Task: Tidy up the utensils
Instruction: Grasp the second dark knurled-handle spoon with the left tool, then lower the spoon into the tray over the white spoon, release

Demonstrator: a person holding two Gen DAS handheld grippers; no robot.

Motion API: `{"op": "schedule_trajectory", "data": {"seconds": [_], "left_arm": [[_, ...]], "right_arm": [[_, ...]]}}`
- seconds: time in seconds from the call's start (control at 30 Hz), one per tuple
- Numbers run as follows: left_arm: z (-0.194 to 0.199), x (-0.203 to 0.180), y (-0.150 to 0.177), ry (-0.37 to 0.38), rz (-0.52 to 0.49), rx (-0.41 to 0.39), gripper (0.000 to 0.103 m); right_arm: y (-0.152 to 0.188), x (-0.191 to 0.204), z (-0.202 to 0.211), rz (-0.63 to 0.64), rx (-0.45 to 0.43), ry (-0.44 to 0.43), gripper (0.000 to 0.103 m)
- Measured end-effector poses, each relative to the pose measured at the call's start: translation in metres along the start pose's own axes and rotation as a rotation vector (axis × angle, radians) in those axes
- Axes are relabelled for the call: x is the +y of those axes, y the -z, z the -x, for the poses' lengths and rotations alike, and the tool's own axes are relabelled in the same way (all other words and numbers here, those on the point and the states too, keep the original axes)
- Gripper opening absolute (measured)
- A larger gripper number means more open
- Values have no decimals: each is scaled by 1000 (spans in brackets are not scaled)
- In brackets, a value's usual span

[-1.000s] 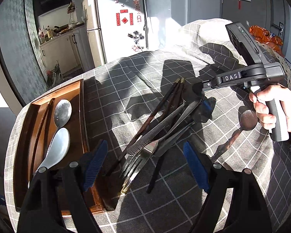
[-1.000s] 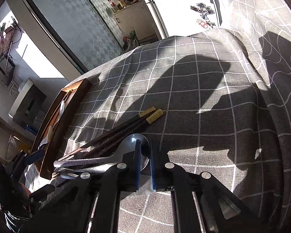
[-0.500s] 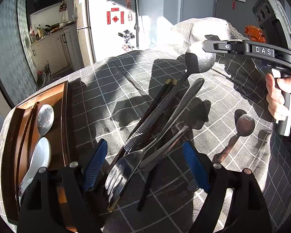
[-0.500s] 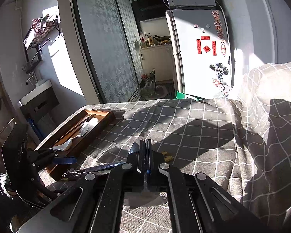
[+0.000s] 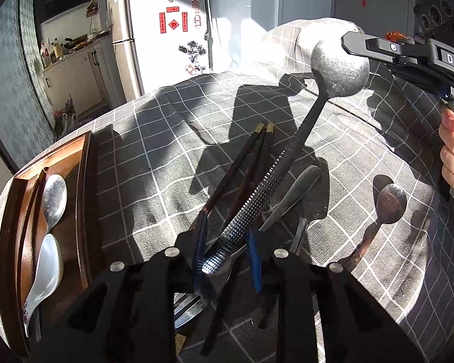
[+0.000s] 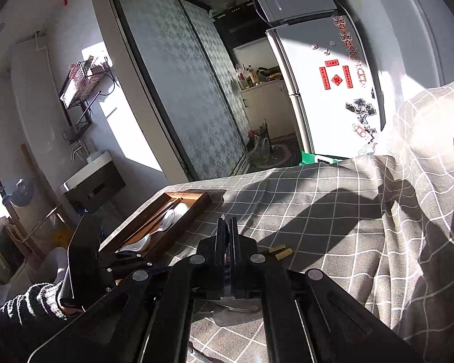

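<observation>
Sunlit checked tablecloth (image 5: 154, 139), wooden tray (image 5: 84, 181) at its left edge. Right gripper (image 5: 348, 40) pinches the big metal spoon (image 5: 339, 69) by the bowl, handle drooping between the left gripper (image 5: 227, 260)'s part-open pads. Best bet: close on that ridged handle before the right lets go.

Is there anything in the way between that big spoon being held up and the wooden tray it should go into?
Nothing visible blocks it. The metal spoon hangs above the checked cloth, its bowl in the right gripper; the wooden tray lies open, two spoons already inside.
</observation>
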State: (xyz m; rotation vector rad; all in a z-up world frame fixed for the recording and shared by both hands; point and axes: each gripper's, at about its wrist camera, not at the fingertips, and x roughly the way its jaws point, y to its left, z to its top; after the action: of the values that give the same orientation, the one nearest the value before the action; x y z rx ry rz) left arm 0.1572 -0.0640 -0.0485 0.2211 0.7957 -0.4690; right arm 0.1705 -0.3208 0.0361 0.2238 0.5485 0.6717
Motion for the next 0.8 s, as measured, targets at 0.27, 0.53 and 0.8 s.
{"op": "schedule_trajectory", "data": {"seconds": [0.27,0.53,0.8], "left_arm": [[35,21,13,-53,34,-10,24],[76,91,61,-198,217,29,23],[89,126,82,-257,288,39,22]], "right_arm": [[-16,30,-27,-4,50,-51,2],[-28,101,-133,28,210,-153,2],[-15,115,-230,-45,347,-166,2]]}}
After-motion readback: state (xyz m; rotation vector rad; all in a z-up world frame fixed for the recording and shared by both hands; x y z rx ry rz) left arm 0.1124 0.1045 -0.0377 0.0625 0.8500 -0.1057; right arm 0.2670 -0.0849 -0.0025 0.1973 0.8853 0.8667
